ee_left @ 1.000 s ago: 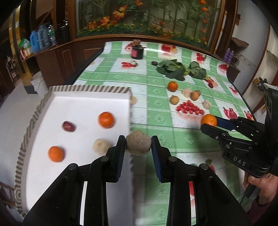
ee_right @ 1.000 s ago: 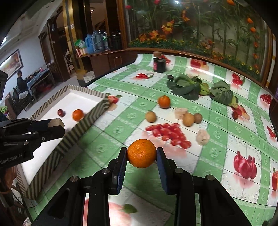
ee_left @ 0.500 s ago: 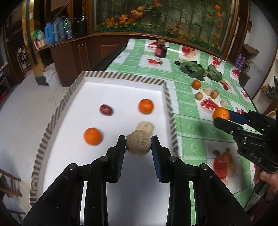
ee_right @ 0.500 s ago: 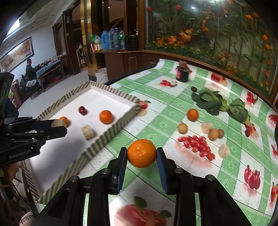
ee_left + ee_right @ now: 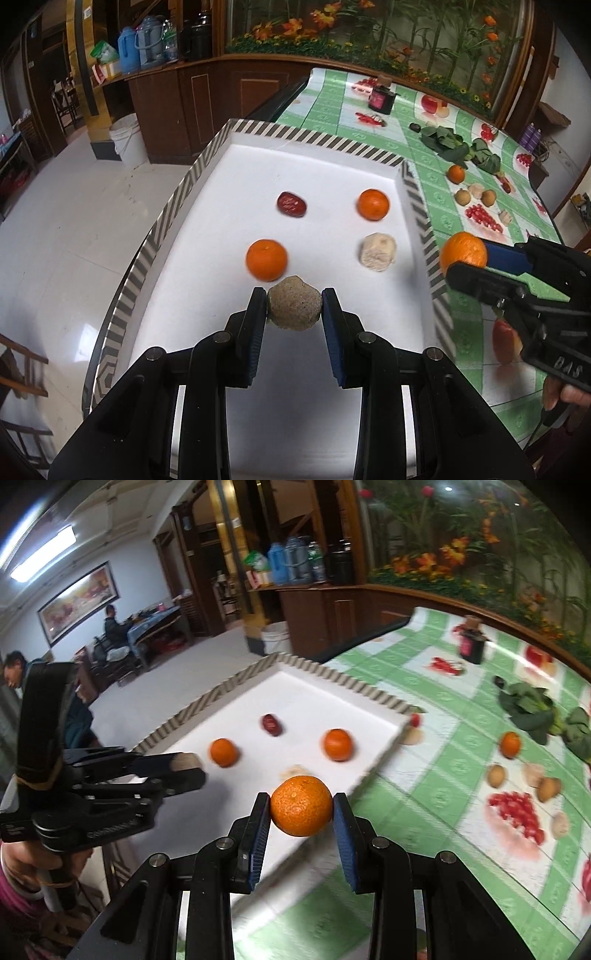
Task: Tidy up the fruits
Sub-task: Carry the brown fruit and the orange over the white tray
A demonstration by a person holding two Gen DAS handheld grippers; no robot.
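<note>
My left gripper (image 5: pixel 294 308) is shut on a rough tan fruit (image 5: pixel 294 309) and holds it above the white tray (image 5: pixel 325 147) with a striped rim. In the tray lie two oranges (image 5: pixel 266 259) (image 5: pixel 373 204), a red date (image 5: pixel 291 204) and a pale fruit (image 5: pixel 378 252). My right gripper (image 5: pixel 301 806) is shut on an orange (image 5: pixel 301 805) above the tray's right rim (image 5: pixel 373 771); it also shows in the left wrist view (image 5: pixel 463 254). The left gripper shows at the left of the right wrist view (image 5: pixel 184 766).
On the green checked tablecloth (image 5: pixel 436 184) to the right lie another orange (image 5: pixel 456 173), small brown and pale fruits (image 5: pixel 476 195), leafy greens (image 5: pixel 461 147) and a dark jar (image 5: pixel 382 99). The tray overhangs the table's left edge above the floor. A person (image 5: pixel 13 672) sits far left.
Both grippers have moved left with their fruit. The left one is now further over the tray's middle; the right one has reached the tray's right rim.
</note>
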